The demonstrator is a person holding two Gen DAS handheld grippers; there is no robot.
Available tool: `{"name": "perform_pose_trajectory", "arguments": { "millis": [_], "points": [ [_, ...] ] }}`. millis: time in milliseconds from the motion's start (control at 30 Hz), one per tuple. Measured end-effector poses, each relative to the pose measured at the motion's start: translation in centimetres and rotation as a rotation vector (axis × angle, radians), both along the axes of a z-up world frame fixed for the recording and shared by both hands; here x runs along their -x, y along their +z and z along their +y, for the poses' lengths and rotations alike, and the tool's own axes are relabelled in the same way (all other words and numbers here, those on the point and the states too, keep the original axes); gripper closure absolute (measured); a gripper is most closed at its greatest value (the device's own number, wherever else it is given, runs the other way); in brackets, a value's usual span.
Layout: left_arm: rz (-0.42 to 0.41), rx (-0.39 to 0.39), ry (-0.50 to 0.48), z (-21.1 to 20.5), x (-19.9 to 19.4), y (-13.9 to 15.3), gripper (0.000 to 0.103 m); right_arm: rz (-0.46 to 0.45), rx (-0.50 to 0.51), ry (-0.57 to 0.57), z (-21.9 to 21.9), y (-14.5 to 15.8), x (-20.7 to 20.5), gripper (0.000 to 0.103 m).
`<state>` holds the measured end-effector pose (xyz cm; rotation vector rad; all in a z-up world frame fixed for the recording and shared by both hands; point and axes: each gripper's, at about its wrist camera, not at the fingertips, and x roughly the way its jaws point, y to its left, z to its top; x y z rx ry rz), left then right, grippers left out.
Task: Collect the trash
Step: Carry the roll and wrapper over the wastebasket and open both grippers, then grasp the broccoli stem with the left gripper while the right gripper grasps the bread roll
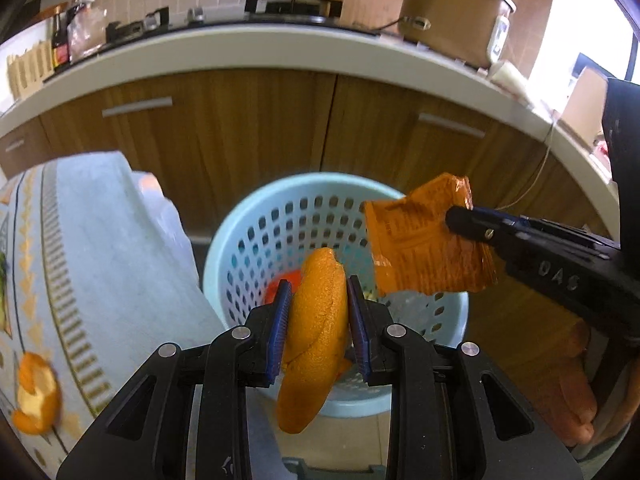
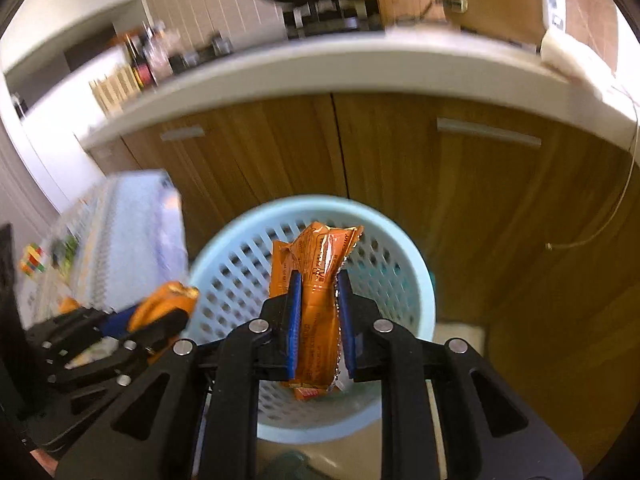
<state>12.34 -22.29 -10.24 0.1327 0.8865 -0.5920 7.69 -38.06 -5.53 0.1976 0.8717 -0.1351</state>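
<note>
A light blue perforated basket (image 1: 256, 216) stands on the floor in front of wooden cabinets. My left gripper (image 1: 319, 284) is shut on a long piece of orange peel (image 1: 316, 320) and hangs over the basket's near rim. Coming in from the right, my right gripper (image 1: 460, 216) is shut on a crumpled orange snack wrapper (image 1: 424, 240) above the basket's right side. In the right wrist view the wrapper (image 2: 324, 256) stands upright between the blue pads (image 2: 295, 300) over the basket (image 2: 224, 240). There the left gripper (image 2: 160, 312) with its peel (image 2: 168, 300) is at lower left.
A table with a light blue patterned cloth (image 1: 92, 240) is left of the basket, and another orange peel (image 1: 36, 396) lies on it. Something red (image 1: 280, 284) lies inside the basket. Wooden cabinets (image 1: 240, 128) and a white countertop (image 1: 240, 52) rise behind. A colourful cube (image 2: 33, 260) sits on the table.
</note>
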Motion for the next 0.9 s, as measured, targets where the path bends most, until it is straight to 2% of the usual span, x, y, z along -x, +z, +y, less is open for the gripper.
{"name": "perform_pose_trajectory", "arguments": {
  "millis": [133,200,233,267,600,900],
  "points": [
    [0.042,-0.012,0.011,-0.3,-0.3,-1.2,0.071,0.076,0.019,0.011,-0.2,-1.7,-0.6,0.084],
    [0.032,-0.013,0.030,-0.2,-0.4,-1.3,0.056,0.110,0.006,0.022,-0.3,-2.4,-0.7,0.064],
    [0.014,-0.009,0.043,0.1,-0.4,-1.0,0.049,0.119,-0.008,0.022,-0.5,-2.7,-0.7,0.048],
    [0.002,-0.002,0.048,0.4,-0.3,-0.8,0.046,0.116,-0.016,0.022,-0.5,-2.7,-0.7,0.045],
    [-0.052,0.036,0.090,3.0,0.3,1.6,0.041,0.074,-0.036,0.045,0.3,-1.3,-0.5,0.045],
    [-0.155,0.053,0.152,6.4,1.6,4.6,0.041,0.034,-0.031,0.099,3.0,0.4,-0.7,0.045]
  ]
}}
